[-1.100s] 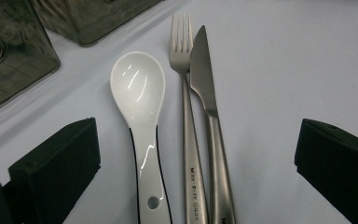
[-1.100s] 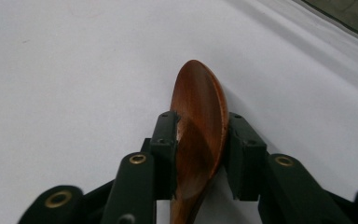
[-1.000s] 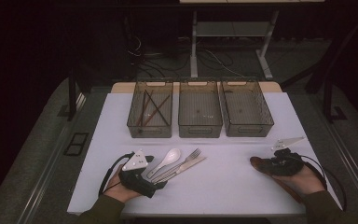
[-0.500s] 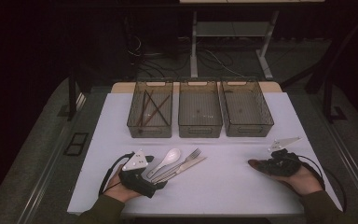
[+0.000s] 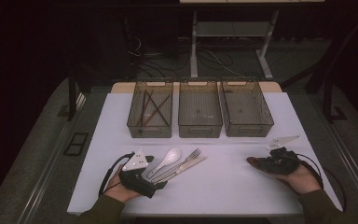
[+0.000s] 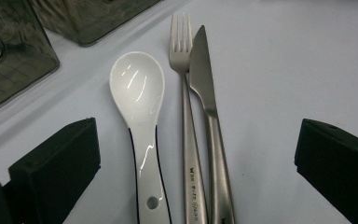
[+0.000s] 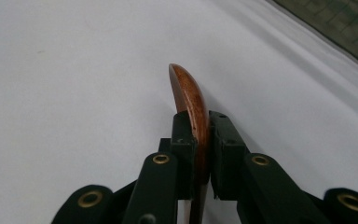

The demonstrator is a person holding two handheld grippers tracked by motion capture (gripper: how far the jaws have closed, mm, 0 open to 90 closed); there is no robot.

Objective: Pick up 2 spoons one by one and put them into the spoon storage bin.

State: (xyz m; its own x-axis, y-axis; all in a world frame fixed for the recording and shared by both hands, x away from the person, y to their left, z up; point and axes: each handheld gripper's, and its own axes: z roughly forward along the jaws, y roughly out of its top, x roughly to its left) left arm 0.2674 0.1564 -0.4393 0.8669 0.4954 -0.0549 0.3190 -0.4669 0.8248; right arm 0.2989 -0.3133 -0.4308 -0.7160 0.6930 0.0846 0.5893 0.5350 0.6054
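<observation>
Right gripper (image 7: 200, 154) jaws had just closed onto wooden spoon (image 7: 189, 100), held low over table (image 5: 233, 186) (ready to bin); left gripper (image 6: 196, 154) gaped wide around white spoon (image 6: 137, 93), fork (image 6: 182, 56), knife (image 6: 203, 70)

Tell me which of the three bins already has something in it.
The left bin: brown sticks lie crossed inside it. The middle bin and right bin look empty.

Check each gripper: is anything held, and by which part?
Right gripper: wooden spoon, gripped edge-on by its bowl. Left gripper: open, holding nothing.
</observation>
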